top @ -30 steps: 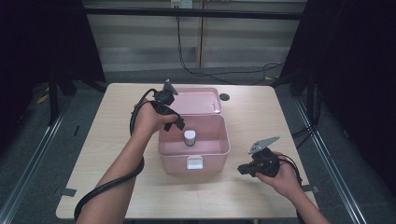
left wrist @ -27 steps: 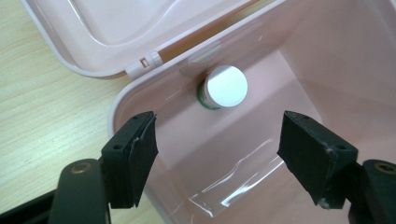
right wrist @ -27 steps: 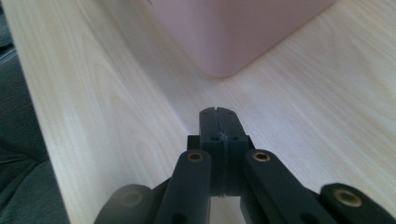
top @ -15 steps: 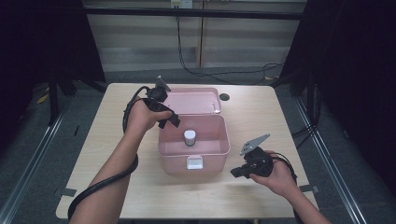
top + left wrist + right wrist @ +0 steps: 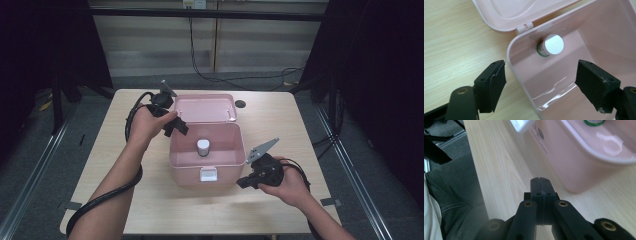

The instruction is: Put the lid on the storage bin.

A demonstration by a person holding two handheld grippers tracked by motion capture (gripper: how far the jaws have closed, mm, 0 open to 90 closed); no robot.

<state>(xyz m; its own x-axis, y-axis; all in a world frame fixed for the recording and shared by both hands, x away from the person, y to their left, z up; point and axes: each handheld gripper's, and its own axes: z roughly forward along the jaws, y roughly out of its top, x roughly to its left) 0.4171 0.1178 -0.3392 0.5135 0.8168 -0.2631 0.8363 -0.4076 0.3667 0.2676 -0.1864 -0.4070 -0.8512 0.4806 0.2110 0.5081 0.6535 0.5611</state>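
Left gripper [image 5: 176, 125] hovers at the back-left corner of the pink storage box [image 5: 207, 167] – jaws spread wide, nothing between the pads. In the left gripper view [image 5: 540, 82] the jaws straddle the box's rim: one pad sits over the wooden table [image 5: 454, 37], the other over the box interior. The jaws have just been opening a little further, with no grip on anything.

The small bottle with a white cap [image 5: 550, 45] stands upright inside the box, ahead of the left gripper's jaws and nearer the far wall (a green band shows just under the cap). In the high view the bottle [image 5: 203, 147] is roughly mid-box, apart from both grippers.

The box lid [image 5: 205, 108] lies flipped open flat on the table behind the box, hinged at the back edge; in the left gripper view the lid [image 5: 524, 12] is beyond the jaws, upper part of frame.

Right gripper [image 5: 245, 181] is fully closed – pads pressed together, empty. It is held off the box's front-right corner, tips pointing toward the front wall but not touching it. In the right gripper view [image 5: 541, 186] the box's pink side wall [image 5: 579, 165] is ahead and to the right of the closed tips, with its white latch tab [image 5: 522, 125] further ahead.
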